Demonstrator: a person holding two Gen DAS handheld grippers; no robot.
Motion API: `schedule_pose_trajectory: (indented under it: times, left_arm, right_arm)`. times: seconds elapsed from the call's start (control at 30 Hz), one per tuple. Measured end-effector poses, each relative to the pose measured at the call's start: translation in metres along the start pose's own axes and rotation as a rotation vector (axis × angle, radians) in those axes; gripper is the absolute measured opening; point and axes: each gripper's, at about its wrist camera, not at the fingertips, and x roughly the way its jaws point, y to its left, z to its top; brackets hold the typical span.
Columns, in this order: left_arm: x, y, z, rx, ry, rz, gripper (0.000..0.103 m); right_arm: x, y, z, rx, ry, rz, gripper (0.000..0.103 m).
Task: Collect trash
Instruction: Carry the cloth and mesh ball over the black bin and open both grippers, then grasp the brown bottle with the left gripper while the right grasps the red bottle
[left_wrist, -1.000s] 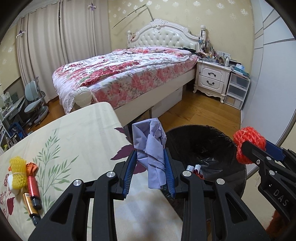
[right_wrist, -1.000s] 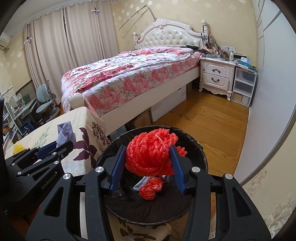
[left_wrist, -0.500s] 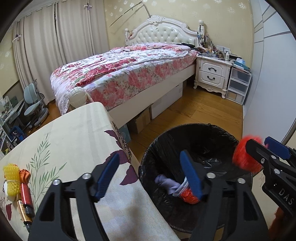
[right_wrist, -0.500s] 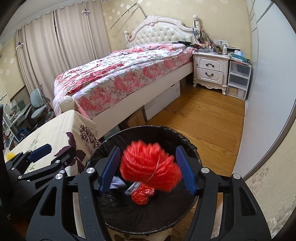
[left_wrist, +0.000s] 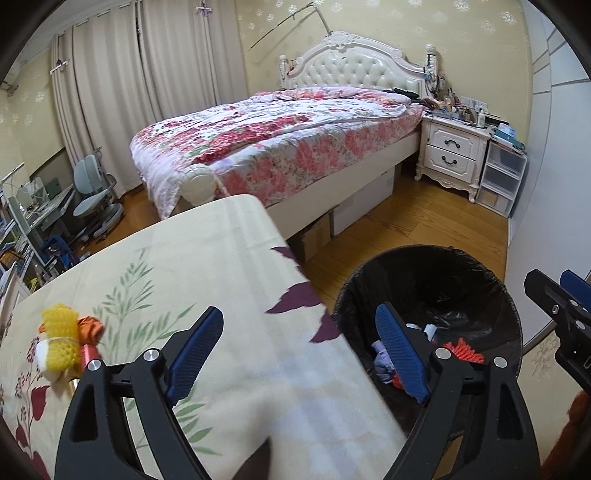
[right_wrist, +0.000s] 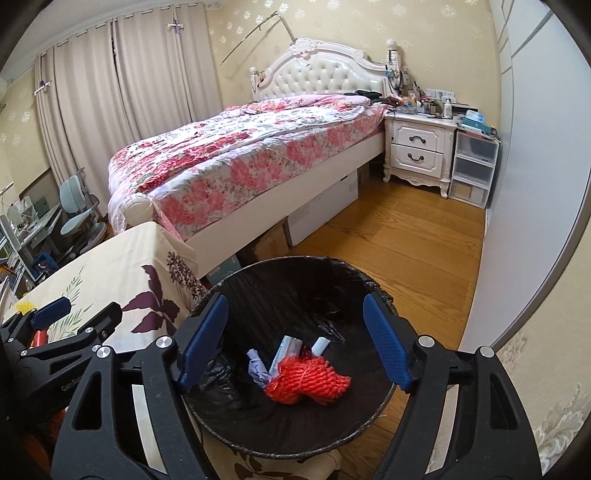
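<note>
Blue-padded left gripper (left_wrist: 301, 354) and right gripper (right_wrist: 295, 341): jaws just opening, wide, nothing between; beyond, on the tablecloth (left_wrist: 207, 258), yellow foam netting (left_wrist: 61, 341), light, squashy, best pinched mid-bundle; red mesh netting (right_wrist: 308, 380) already in bin (right_wrist: 384, 402).

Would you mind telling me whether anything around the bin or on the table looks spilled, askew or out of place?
Nothing looks spilled: the red mesh and purple scrap lie inside the black-lined bin. A small cluster of litter, including yellow foam netting, sits near the tablecloth's left edge, not yet collected.
</note>
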Motion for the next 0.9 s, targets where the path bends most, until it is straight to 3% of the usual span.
schedule_pose_trajectory:
  times: [0.47,0.7,0.9]
  left_arm:
    - [-0.040,0.093,-0.046,-0.126,0.043,0.145,0.084]
    - [-0.046,0.148,-0.070,-0.211,0.080,0.237,0.084]
    - [-0.041,0.182,-0.078,-0.273,0.110,0.267,0.084]
  right_arm:
    - [-0.013,0.077,-0.028,-0.097,0.050,0.127,0.075]
    - [-0.016,0.121,-0.040,-0.168,0.075,0.193,0.075]
    - [-0.016,0.151,-0.046,-0.219,0.089,0.230,0.075]
